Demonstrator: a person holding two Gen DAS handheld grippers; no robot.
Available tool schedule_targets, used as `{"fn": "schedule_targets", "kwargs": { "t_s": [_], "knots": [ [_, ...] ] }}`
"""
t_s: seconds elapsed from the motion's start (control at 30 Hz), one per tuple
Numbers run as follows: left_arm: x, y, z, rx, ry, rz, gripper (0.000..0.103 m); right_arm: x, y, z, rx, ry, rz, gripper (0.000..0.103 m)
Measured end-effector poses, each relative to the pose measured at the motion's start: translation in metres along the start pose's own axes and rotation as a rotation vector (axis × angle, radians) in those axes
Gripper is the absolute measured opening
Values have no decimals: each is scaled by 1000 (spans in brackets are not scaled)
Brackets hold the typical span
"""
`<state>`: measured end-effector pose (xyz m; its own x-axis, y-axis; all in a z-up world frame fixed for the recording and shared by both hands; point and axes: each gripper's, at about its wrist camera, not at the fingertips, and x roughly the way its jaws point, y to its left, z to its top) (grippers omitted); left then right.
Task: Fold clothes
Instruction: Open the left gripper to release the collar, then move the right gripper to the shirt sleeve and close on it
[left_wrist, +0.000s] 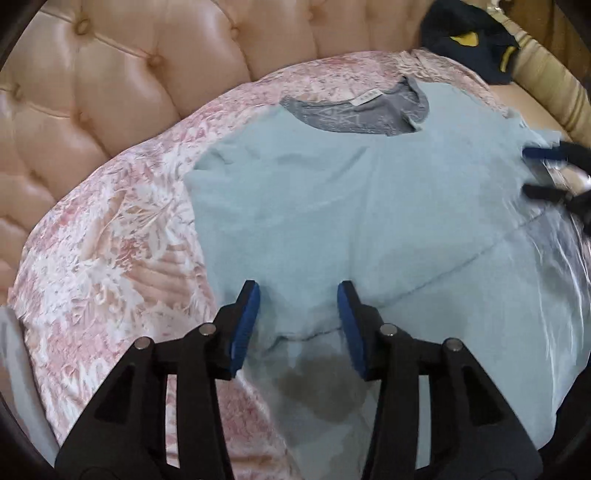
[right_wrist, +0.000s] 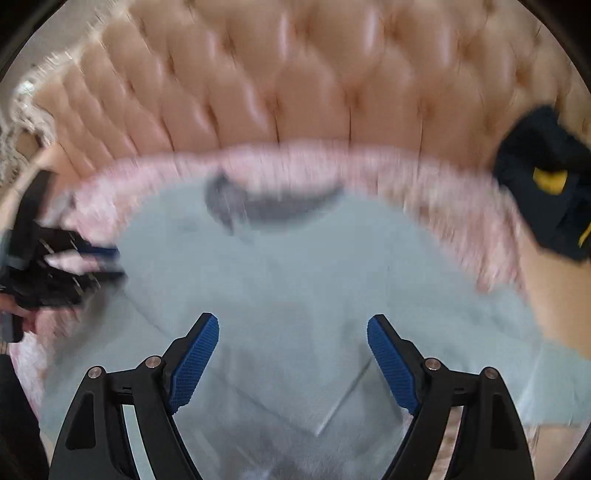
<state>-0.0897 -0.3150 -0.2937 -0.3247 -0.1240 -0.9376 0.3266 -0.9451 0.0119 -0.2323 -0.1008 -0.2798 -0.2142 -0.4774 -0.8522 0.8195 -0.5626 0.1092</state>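
Pale blue T-shirt (left_wrist: 369, 206): light, limp, creases easily; pinch hem corner, 5 o'clock. Left gripper (left_wrist: 298, 301), right gripper (right_wrist: 293, 334): spread, empty.

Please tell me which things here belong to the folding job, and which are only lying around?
For the job:
- light blue shirt, spread on the pink floral cover
- left gripper, open
- right gripper, open

Lying about:
- dark garment with yellow patch
- tufted headboard
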Motion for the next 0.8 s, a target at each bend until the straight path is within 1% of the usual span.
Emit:
{"fn": "schedule_targets", "kwargs": {
  "t_s": [0.03,0.07,0.1,0.13,0.17,0.23,0.27,0.3,0.33,0.37,0.4,0.43,0.47,0.53,0.57,0.6,0.63,0.67,0.7,0.77,0.8],
  "knots": [
    [-7,0,0,-18,2,5,49,8,0,-2,2,30,-14,84],
    [-18,-2,-1,-32,-11,8,49,14,1,-4,8,56,-27,84],
    [-28,-4,-2,-47,-25,11,49,11,-2,-7,38,52,-35,84],
    [-41,-7,-6,-68,-58,3,49,6,-4,-9,72,41,-44,84],
    [-58,-11,-11,-96,-114,-18,50,-14,-7,-14,126,-16,-62,84],
    [-90,-21,-23,-144,-218,-55,60,-53,-15,-25,238,-127,-95,84],
    [-99,-29,-26,-152,-254,-65,67,-73,-18,-44,309,-168,-96,87],
    [-104,-40,-27,-151,-276,-77,68,-93,-22,-62,381,-209,-97,95],
    [-107,-52,-28,-146,-287,-91,68,-112,-26,-81,452,-249,-98,100],
    [-109,-65,-30,-142,-296,-109,68,-131,-29,-101,518,-286,-94,102],
    [-110,-81,-32,-129,-305,-133,68,-143,-29,-124,558,-298,-59,102],
    [-108,-98,-33,-102,-309,-151,68,-153,-31,-146,602,-297,-31,102],
    [-104,-114,-33,-61,-310,-153,68,-162,-33,-163,640,-294,-15,102],
    [-93,-147,-33,27,-309,-143,53,-181,-47,-197,710,-315,15,102],
    [-87,-159,-31,50,-297,-138,37,-189,-56,-208,744,-329,17,102],
    [-81,-171,-28,73,-285,-133,31,-193,-72,-214,785,-352,27,102],
    [-74,-177,-25,70,-270,-130,31,-198,-87,-220,826,-376,36,102],
    [-66,-178,-21,41,-252,-130,26,-202,-103,-226,867,-400,46,102],
    [-58,-178,-16,11,-235,-130,25,-206,-120,-231,908,-422,53,102],
    [-48,-172,-12,-46,-209,-112,25,-202,-160,-229,989,-447,38,102],
    [-49,-165,-13,-79,-215,-101,25,-199,-180,-227,1027,-461,34,102]
  ]
}}
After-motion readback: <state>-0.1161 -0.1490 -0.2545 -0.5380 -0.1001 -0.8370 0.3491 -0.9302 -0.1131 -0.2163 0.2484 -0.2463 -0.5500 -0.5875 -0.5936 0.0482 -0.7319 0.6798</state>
